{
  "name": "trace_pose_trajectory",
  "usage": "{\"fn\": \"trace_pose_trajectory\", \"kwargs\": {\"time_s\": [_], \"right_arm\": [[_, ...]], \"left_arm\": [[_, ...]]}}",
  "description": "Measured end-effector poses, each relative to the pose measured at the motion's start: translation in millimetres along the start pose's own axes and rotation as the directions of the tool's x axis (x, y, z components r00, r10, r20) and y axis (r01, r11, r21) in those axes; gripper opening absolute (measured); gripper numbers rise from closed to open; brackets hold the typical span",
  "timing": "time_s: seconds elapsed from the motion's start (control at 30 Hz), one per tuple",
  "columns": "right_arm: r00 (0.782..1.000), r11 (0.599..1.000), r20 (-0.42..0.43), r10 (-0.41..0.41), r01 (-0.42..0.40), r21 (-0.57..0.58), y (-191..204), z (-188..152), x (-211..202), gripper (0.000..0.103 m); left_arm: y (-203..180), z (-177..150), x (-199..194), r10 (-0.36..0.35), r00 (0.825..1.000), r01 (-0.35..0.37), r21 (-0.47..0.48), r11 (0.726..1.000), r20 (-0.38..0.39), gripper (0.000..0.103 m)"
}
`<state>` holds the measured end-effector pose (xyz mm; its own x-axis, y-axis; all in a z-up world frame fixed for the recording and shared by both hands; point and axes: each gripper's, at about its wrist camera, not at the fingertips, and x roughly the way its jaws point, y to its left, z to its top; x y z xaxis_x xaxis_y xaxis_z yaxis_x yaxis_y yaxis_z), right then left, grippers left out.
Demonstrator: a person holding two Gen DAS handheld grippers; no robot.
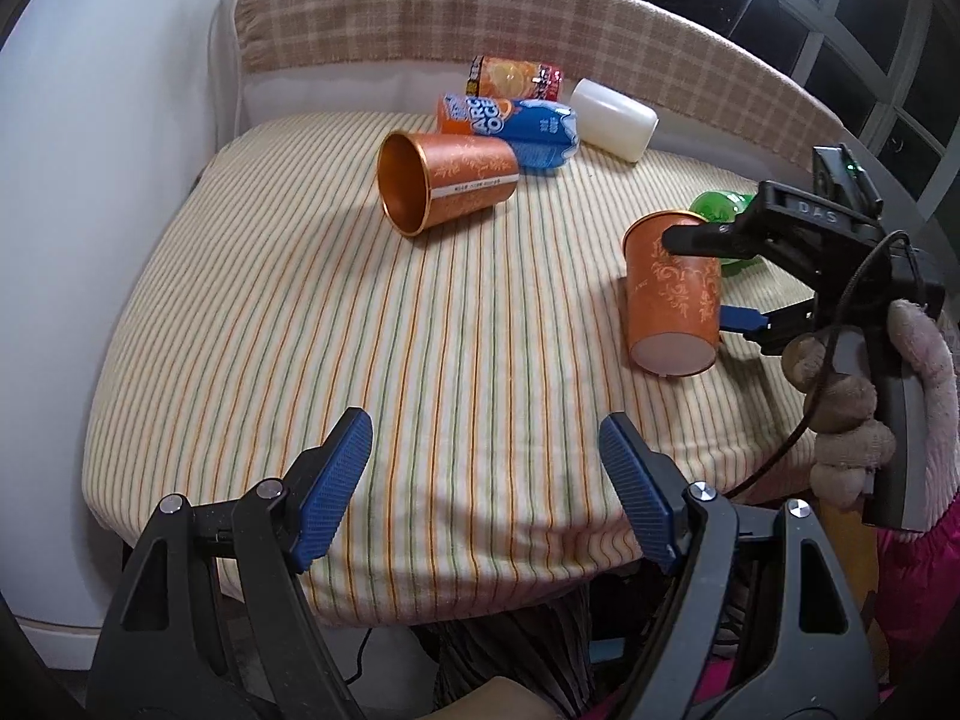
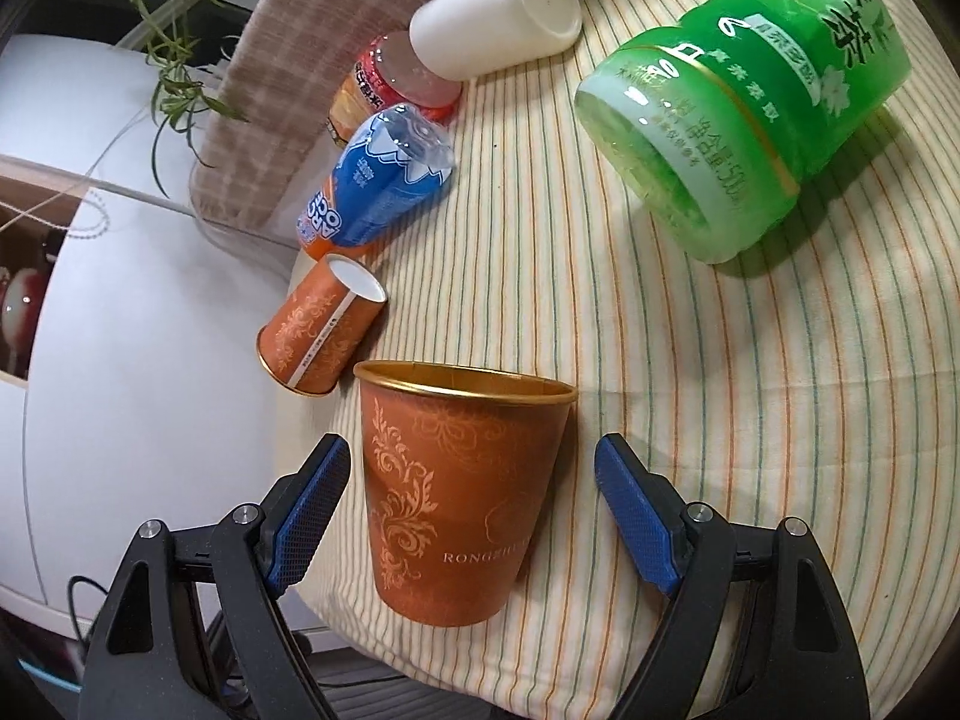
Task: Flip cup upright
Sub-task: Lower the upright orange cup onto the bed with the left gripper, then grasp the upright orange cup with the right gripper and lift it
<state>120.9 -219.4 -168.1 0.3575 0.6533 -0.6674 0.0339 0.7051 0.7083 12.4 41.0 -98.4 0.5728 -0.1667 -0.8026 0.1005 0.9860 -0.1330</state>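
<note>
An orange paper cup (image 2: 462, 504) with a gold rim lies between my right gripper's (image 2: 471, 519) open fingers, with gaps on both sides. In the left wrist view this cup (image 1: 672, 294) rests near the cushion's right side, white base toward the camera, with the right gripper (image 1: 708, 282) around it. A second orange cup (image 1: 447, 180) lies on its side farther back, mouth facing left; it also shows in the right wrist view (image 2: 318, 324). My left gripper (image 1: 486, 468) is open and empty above the cushion's front edge.
The striped cushion (image 1: 360, 330) holds a blue-and-orange bottle (image 1: 510, 123), a red-orange bottle (image 1: 516, 77), a white cup on its side (image 1: 615, 118) and a green bottle (image 2: 756, 102). A plaid backrest (image 1: 420, 12) rises behind. A white wall stands at left.
</note>
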Motion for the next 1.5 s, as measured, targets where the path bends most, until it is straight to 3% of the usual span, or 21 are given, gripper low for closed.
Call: {"fn": "trace_pose_trajectory", "kwargs": {"time_s": [0.33,0.5,0.57,0.83,0.93,1.0,1.13,1.3,1.5], "right_arm": [[0.999,1.000,-0.037,-0.004,0.003,-0.027,4,5,5,0.083],[0.998,0.999,-0.058,-0.009,0.006,-0.054,8,5,10,0.066],[0.998,0.998,-0.059,-0.007,0.003,-0.063,8,5,10,0.066],[0.999,0.980,0.026,-0.038,0.043,-0.194,18,2,-5,0.065],[0.993,0.955,0.090,-0.082,0.104,-0.277,26,-1,-13,0.065],[0.981,0.927,0.150,-0.123,0.167,-0.335,31,-4,-19,0.065],[0.938,0.844,0.288,-0.195,0.310,-0.438,41,-9,-30,0.065],[0.889,0.753,0.391,-0.240,0.425,-0.503,47,-15,-31,0.065],[0.850,0.700,0.447,-0.279,0.498,-0.511,44,-16,-22,0.065]], "left_arm": [[1,4,-2,-0.003,1.000,0.003,-0.005,1.000,0.016,0.081],[4,4,0,-0.002,1.000,0.002,-0.013,1.000,0.014,0.080],[5,4,1,-0.001,1.000,0.001,-0.015,1.000,0.012,0.081],[8,8,4,-0.009,1.000,0.010,-0.035,0.999,0.014,0.080],[6,10,4,-0.014,1.000,0.015,-0.038,0.999,0.021,0.080],[4,11,5,-0.021,1.000,0.022,-0.039,0.999,0.023,0.080],[-1,13,5,-0.028,0.999,0.029,-0.031,0.999,0.025,0.080],[-5,13,6,-0.030,0.999,0.030,-0.025,0.999,0.024,0.081],[-5,12,5,-0.029,0.999,0.030,-0.031,0.999,0.022,0.081]]}}
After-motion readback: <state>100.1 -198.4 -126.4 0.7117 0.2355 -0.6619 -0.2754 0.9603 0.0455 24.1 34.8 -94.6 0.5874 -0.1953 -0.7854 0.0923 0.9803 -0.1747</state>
